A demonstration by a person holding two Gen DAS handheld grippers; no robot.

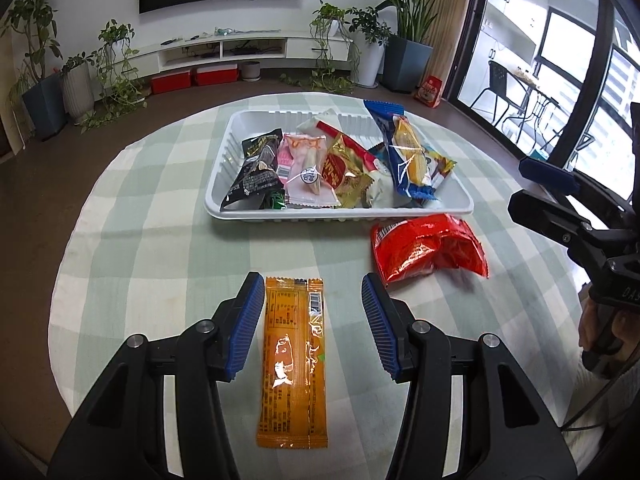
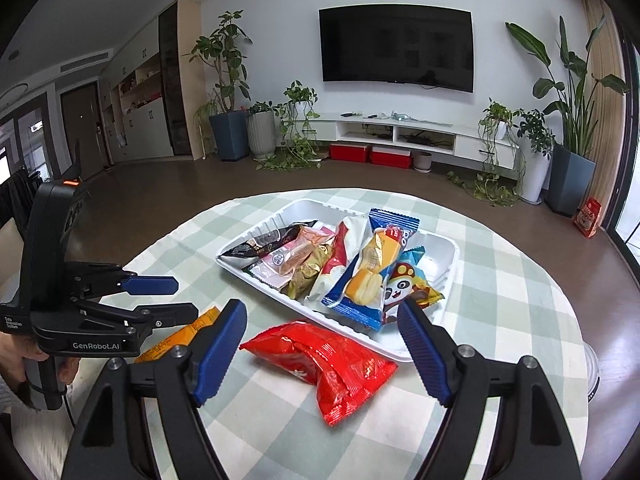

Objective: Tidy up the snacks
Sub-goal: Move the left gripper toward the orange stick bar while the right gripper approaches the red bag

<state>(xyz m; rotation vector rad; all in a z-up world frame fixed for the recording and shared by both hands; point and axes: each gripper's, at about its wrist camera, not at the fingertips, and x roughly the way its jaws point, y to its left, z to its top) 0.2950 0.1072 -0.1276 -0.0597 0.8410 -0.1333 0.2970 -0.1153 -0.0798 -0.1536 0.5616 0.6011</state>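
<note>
Left claw [image 1: 312, 320] gapes around one orange packet [image 1: 293, 360], untouched; right view half hides it. Right claw [image 2: 322, 356] gapes over one red bag [image 2: 324, 364]; tray [image 2: 444, 276] at twelve o'clock on bench [image 2: 500, 340].

One white tray [image 1: 460, 196], two loose packets: orange [image 1: 294, 360], red [image 1: 428, 248]

Soft, even daylight fills both views, coming from the tall dark-framed glass doors [image 1: 560, 92] to the right of the left-hand gripper, where the panes are nearly blown out. Shadows on the green-and-white checked tablecloth [image 1: 160, 208] are faint and short. Small glints sit on the crinkled red foil snack bag [image 2: 332, 364] and the long orange plastic snack packet [image 1: 292, 360]. Focus is sharp centrally; fisheye bending curves the room, with black vignetting in the corners.
</note>
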